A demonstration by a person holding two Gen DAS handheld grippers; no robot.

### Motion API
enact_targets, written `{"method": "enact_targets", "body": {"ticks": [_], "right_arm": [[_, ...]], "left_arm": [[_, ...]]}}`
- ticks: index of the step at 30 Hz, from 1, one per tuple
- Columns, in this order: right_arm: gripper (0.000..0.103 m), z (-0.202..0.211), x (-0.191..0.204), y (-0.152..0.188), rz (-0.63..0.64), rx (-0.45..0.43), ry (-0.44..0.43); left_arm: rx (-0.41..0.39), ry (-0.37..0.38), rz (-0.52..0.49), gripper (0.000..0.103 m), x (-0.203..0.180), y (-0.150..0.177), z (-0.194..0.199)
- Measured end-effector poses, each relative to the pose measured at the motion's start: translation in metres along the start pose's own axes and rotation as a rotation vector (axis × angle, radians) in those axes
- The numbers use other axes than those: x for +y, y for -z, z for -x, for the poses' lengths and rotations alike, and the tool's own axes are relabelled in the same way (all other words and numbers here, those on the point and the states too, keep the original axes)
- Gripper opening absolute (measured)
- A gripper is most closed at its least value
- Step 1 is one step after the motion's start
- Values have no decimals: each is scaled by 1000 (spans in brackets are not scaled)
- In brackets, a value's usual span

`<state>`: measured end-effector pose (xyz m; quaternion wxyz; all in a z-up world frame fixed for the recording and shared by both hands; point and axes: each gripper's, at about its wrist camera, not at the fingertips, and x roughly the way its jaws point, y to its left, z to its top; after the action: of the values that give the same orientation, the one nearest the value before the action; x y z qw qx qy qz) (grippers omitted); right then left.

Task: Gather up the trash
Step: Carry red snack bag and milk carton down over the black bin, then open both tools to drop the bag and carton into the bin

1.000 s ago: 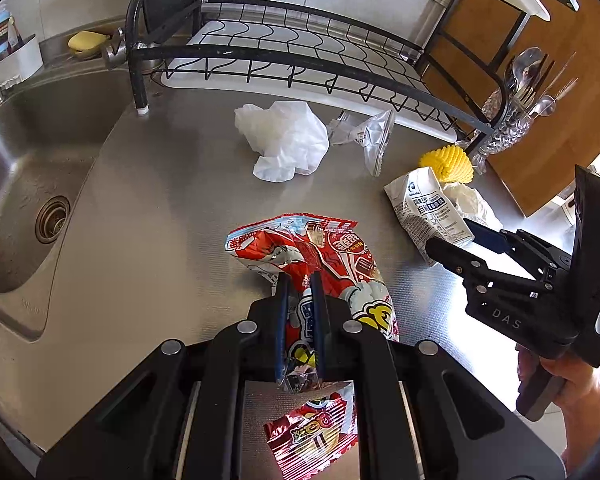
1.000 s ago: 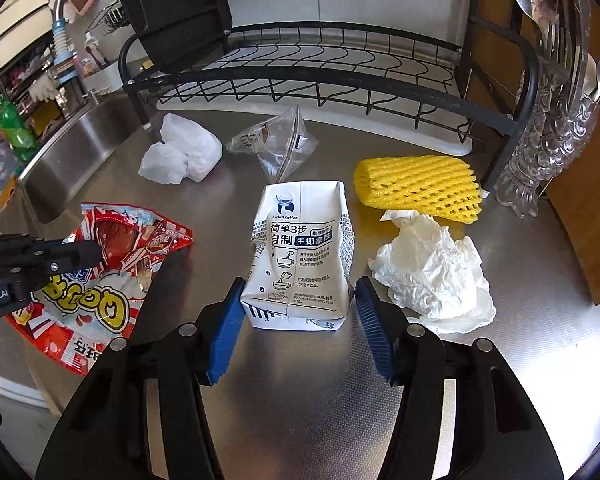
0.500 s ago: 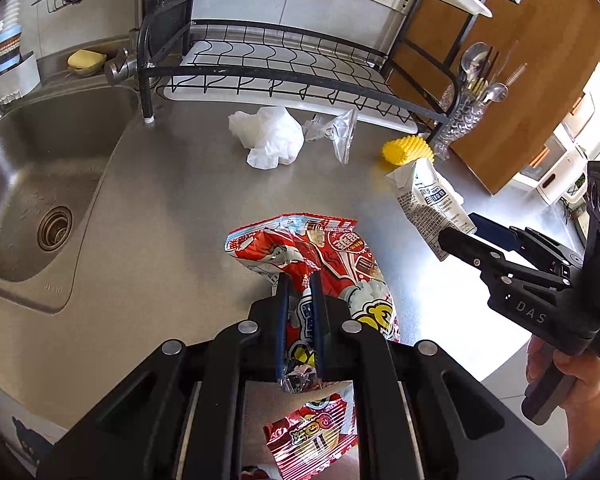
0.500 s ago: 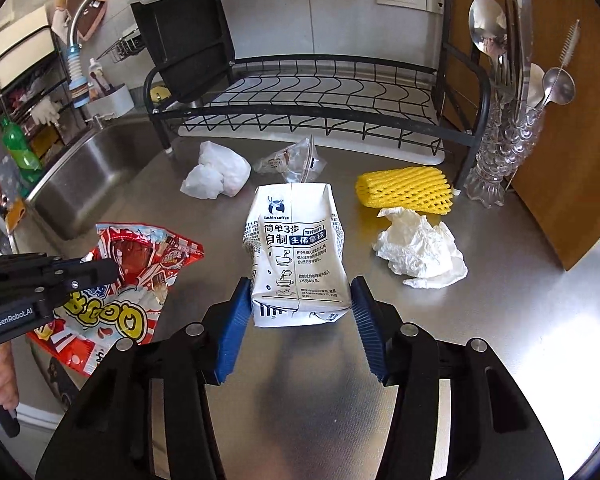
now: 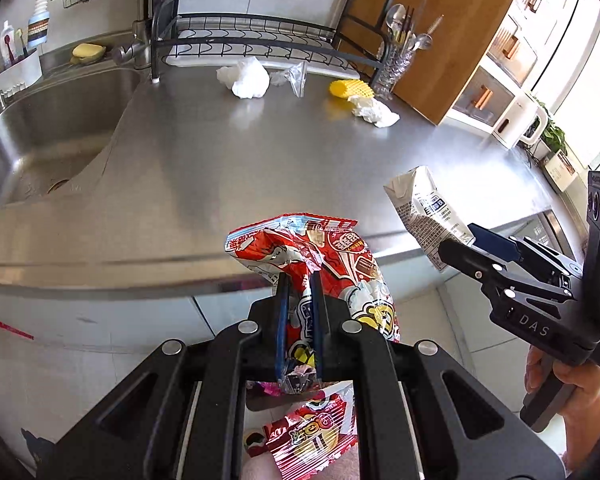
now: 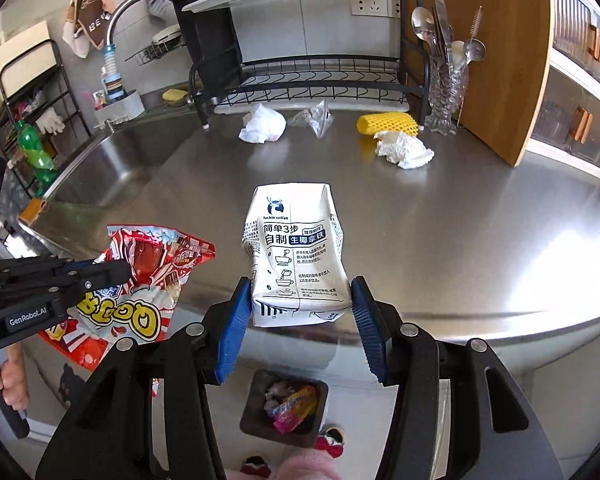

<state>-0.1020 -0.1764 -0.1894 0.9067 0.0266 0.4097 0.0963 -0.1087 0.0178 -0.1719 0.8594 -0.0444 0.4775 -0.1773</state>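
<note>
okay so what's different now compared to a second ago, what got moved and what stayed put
Both claws pulled back off the counter with their loads: the left claw carried the red snack bag, the right claw the white carton, now past the counter edge and above the floor bin. The right jaws closed a little on the carton. The tissues, clear wrapper and yellow foam net stayed put.

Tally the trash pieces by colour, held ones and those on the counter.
White: 3, carton, left wad, right wad
Red: 1, snack bag
Yellow: 1, foam net
Clear: 1, plastic bag
Total: 6
</note>
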Motion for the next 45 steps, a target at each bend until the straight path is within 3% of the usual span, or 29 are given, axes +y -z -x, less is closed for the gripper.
{"method": "enact_targets", "body": {"ticks": [6,11,21,34,39,42,43,44,45], "right_arm": [[51,17,7,65,-51,70,-11],[51,5,10,108,-68,170,-6],[51,-73,7,159,-165,369,-35],[51,-186,-8,202,-331,547,-73],[51,-228,-11,212,-352,602,-64],[52,-243,-11,214,-365,616,-58],[53,-246,-11,214,-373,619,-58],[53,-249,-12,214,-383,619,-56],[61,-250,-12,211,-395,619,-57]], "left_arm": [[82,38,-10,9,-6,61,1],[173,37,-1,9,2,100,-21],[277,38,61,9,33,144,-105],[409,15,91,9,61,178,-224],[449,28,98,9,62,190,-253],[459,40,115,14,68,187,-262],[466,43,123,29,69,186,-265],[466,41,127,37,71,184,-266],[461,40,127,42,72,182,-265]]}}
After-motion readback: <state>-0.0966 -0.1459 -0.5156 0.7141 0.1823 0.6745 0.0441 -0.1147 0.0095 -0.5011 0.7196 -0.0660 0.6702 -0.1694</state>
